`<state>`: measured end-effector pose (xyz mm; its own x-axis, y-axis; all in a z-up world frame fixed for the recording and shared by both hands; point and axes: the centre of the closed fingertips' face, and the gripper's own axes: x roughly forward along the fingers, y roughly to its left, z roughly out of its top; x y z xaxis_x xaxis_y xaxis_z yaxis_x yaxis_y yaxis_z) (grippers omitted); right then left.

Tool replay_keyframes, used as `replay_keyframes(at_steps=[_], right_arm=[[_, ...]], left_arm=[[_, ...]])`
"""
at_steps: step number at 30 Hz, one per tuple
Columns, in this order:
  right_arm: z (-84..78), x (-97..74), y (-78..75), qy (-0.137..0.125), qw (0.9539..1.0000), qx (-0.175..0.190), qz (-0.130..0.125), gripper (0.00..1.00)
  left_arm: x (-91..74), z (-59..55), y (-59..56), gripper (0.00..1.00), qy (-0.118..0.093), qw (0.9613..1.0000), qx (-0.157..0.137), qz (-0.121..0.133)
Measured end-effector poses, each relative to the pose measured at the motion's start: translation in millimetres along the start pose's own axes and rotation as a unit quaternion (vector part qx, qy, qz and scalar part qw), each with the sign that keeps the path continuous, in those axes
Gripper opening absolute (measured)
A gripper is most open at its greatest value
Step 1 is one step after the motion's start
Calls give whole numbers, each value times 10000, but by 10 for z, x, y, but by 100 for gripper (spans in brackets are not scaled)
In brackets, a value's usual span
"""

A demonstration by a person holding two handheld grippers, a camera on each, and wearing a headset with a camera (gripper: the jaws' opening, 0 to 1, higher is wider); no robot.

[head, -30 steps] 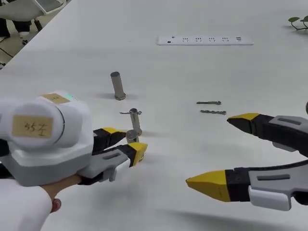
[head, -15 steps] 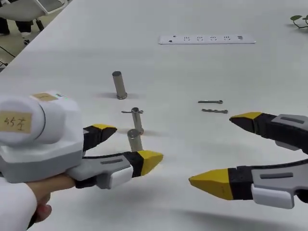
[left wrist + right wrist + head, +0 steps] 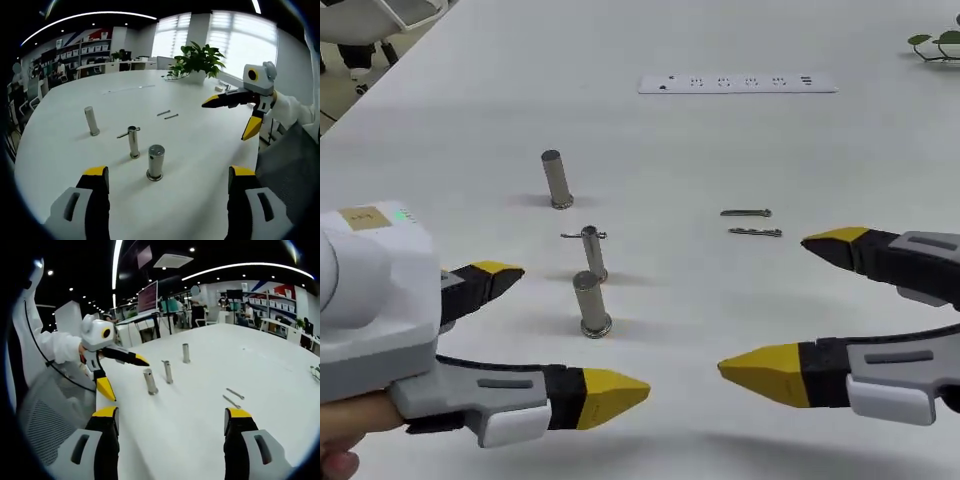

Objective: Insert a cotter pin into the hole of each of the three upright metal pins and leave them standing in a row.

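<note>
The left gripper (image 3: 567, 330) spread its fingers (image 3: 600, 395) and pulled back off near pin (image 3: 591, 304), left upright; right gripper (image 3: 780, 305) fingers also apart; two cotter pins (image 3: 746, 213) lay loose on tabletop (image 3: 720, 140).

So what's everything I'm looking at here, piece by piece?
table: one, white, under everything
metal pins: three, grey, upright in a row: far pin, middle pin, near pin
fitted cotter pin: one, silver, through the middle pin's top
loose cotter pins: two, silver, lying side by side to the right of the row
power strip: one, white, far side of the table
plant: one, green, far right corner
left gripper: one, white and grey, yellow-tipped fingers open beside the near pin
right gripper: one, same colours, fingers open, empty
</note>
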<state>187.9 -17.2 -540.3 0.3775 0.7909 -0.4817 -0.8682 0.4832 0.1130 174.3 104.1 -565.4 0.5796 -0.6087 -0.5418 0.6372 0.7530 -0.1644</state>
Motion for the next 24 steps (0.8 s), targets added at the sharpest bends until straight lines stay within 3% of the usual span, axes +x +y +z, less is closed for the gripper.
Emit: replay_keyframes(at_steps=[2, 4, 11, 13, 18, 21, 24], right_arm=[[4, -19, -34, 56, 9999, -154, 9, 84], [-13, -31, -92, 163, 9994, -317, 25, 82], [59, -64, -322, 422, 9968, -683, -16, 72], [65, -61, -386, 598, 9947, -835, 18, 68], [48, -15, -519, 1027, 9862, -1286, 179, 64], [-22, 17, -592, 1502, 9740, -1644, 417, 60], [-26, 56, -689, 1727, 9662, -1856, 463, 56]], left_arm=[[-15, 13, -9, 99, -16, 10000, -44, -18], [-31, 63, -17, 99, -168, 9995, -260, -66], [-90, 114, 0, 99, -238, 9994, -258, -64], [-109, 120, 2, 99, -255, 9991, -330, -96], [-150, 156, 9, 99, -351, 9988, -336, -103], [-172, 157, 15, 99, -358, 9987, -354, -116], [-186, 135, 16, 99, -293, 9990, -324, -116]])
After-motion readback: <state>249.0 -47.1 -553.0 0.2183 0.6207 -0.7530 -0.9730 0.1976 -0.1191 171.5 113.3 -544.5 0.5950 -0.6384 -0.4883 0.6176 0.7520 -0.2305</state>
